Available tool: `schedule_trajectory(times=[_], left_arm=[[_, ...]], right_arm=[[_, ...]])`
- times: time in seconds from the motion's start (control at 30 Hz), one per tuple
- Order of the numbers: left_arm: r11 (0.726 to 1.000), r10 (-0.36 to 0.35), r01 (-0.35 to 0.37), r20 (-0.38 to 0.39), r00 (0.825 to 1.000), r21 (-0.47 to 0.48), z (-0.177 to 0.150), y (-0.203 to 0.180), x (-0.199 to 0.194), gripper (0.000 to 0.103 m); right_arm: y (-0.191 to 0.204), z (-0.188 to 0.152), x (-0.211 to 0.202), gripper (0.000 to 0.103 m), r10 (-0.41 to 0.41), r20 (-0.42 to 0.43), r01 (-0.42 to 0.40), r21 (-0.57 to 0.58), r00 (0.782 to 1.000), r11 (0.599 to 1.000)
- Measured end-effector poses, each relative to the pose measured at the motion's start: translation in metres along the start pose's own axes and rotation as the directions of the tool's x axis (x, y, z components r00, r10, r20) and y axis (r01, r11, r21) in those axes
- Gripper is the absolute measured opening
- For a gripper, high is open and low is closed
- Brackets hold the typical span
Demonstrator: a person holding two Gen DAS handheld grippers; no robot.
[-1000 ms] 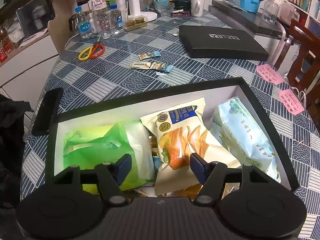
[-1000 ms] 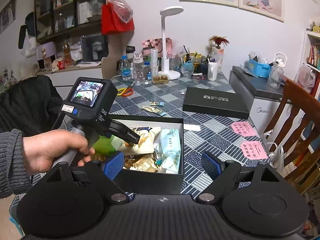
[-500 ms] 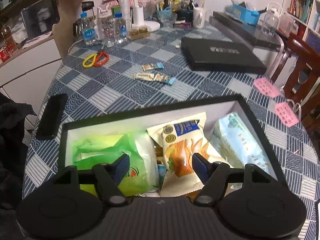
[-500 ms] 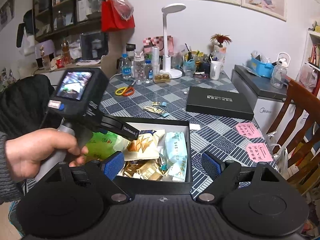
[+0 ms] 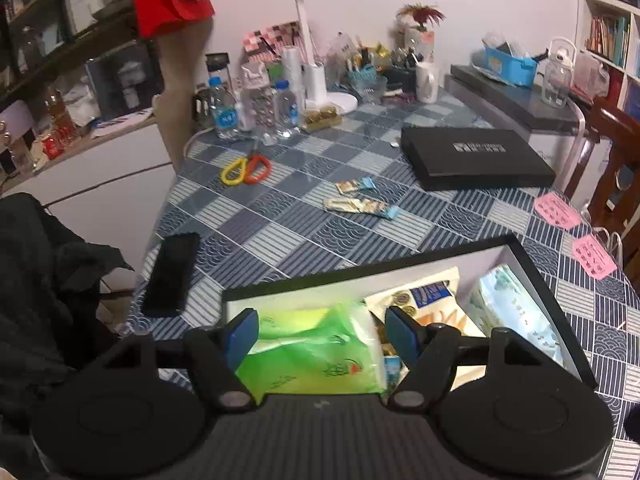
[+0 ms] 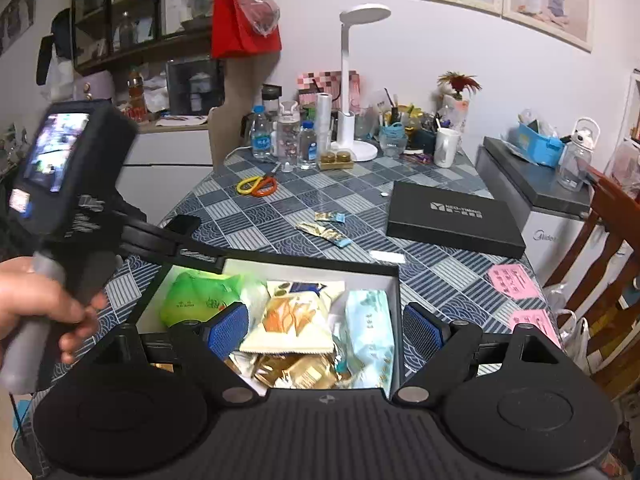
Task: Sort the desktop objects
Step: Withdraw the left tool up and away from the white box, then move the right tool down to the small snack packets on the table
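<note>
Both grippers, left (image 5: 318, 334) and right (image 6: 326, 330), stayed wide open and empty; I had lifted back from the box (image 5: 360, 272), leaving loose snack bars (image 5: 360, 205) unsorted.

One open black box (image 6: 394, 280) holds three large packets — green (image 6: 196, 300), orange-and-cream (image 6: 296, 316), pale blue (image 6: 370, 332) — over some gold wrappers, too jumbled to count. On the desk (image 5: 280, 236): two small snack sachets (image 5: 360, 204), one pair of scissors (image 5: 246, 169), one black lid (image 5: 476, 158), one phone (image 5: 170, 274), two pink notes (image 5: 556, 210), three bottles (image 5: 286, 110).
</note>
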State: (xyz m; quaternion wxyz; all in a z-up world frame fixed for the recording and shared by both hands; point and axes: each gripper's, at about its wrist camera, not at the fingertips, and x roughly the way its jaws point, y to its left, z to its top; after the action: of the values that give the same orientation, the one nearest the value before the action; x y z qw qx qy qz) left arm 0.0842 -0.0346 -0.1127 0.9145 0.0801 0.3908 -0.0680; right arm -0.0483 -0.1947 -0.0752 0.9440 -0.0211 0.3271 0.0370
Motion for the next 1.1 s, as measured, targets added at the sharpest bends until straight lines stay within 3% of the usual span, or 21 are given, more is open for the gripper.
schedule_trajectory(times=[0.3,0.57,1.1], left_arm=[[0.999,0.043,-0.042,0.047,0.998,-0.022,-0.005,0.021,-0.022,0.084],[0.998,0.039,-0.035,0.069,0.997,-0.046,-0.01,0.038,-0.035,0.084],[0.99,0.049,-0.041,0.059,0.997,-0.131,-0.012,0.08,-0.027,0.084]], right_arm=[[0.007,0.026,0.027,0.085,0.015,0.001,-0.015,-0.015,1.0,1.0],[0.006,0.062,0.056,0.085,0.021,0.009,-0.021,-0.031,1.0,0.999],[0.004,0.148,0.155,0.085,0.061,-0.038,-0.064,-0.079,0.997,0.995]])
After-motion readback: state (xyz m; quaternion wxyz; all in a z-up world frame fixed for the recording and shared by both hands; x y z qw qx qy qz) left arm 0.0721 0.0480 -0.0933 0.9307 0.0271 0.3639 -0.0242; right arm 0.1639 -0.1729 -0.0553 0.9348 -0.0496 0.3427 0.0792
